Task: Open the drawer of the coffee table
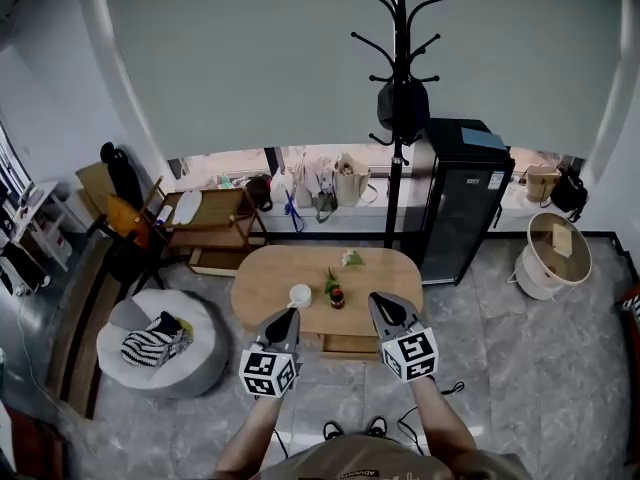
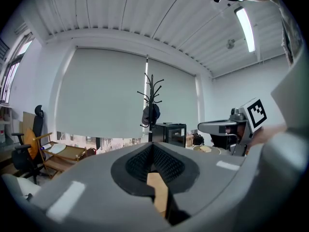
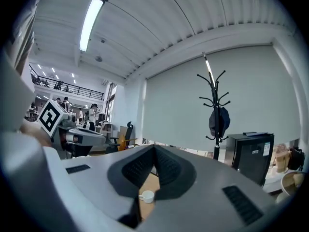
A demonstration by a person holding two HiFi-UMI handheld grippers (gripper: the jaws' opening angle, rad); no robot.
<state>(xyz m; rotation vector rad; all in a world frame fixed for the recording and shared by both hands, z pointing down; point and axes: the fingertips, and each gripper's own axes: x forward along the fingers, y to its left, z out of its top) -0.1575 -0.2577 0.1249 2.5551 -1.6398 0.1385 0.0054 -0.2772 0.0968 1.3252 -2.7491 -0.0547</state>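
The oval wooden coffee table [image 1: 270, 273] stands on the grey floor in front of me. Under its near edge a wooden drawer front [image 1: 350, 344] shows; I cannot tell whether it stands out. My left gripper [image 1: 291, 314] and right gripper [image 1: 380, 300] hang side by side in the air, well above the table's near side and pointing level. Both are shut with nothing held. In the left gripper view the jaws [image 2: 152, 146] meet at the tip with table wood showing below. The right gripper view [image 3: 154, 149] shows the same, with a white cup [image 3: 147, 195] below.
On the table stand the white cup [image 1: 300, 294], a small plant [image 1: 336, 294] and a flower [image 1: 351, 258]. Behind it are a black coat rack [image 1: 398, 108] and a black cabinet [image 1: 465, 198]. A grey pouf [image 1: 150, 313] sits left, a round basket [image 1: 555, 253] right.
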